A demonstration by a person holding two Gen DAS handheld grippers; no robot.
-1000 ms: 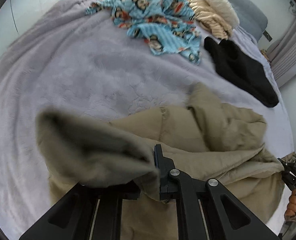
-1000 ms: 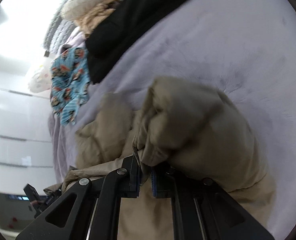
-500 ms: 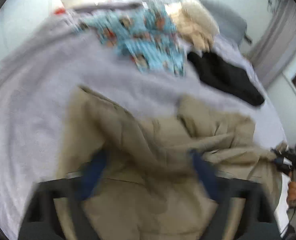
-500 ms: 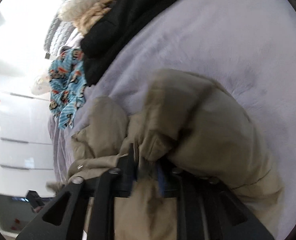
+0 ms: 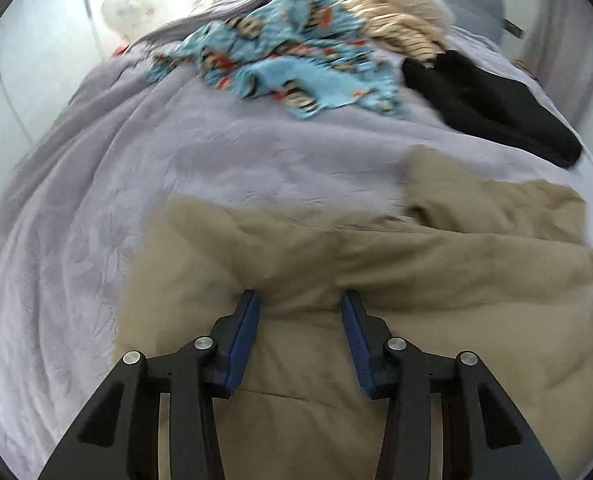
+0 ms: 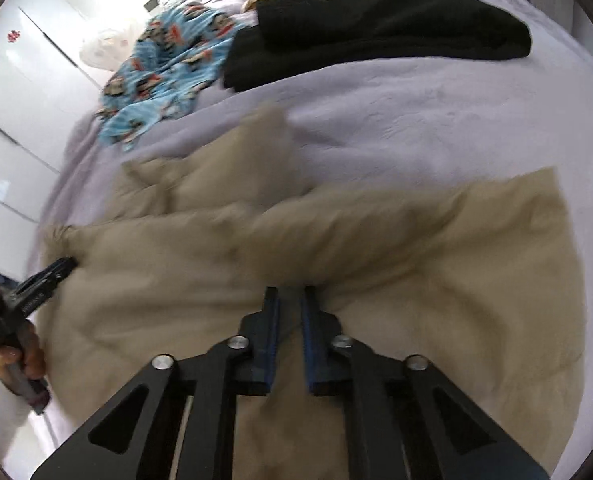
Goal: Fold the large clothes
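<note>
A large beige padded garment lies spread on the lilac bedspread, folded over at its near half. My left gripper is open, its blue-padded jaws wide apart just above the garment's fold. In the right wrist view the same garment fills the lower half. My right gripper is open with a narrow gap between its jaws, right at the fold edge, with no cloth pinched between them. The left gripper also shows in the right wrist view at the garment's left corner.
At the far end of the bed lie a blue cartoon-print garment, a black garment and a cream knitted pile. White wardrobe doors stand along the left side. A white plastic bag sits by the bed's far corner.
Both grippers held folds of the beige garment a second ago. They carried it over, opened and let it drop; it now lies flatter on the bed.
</note>
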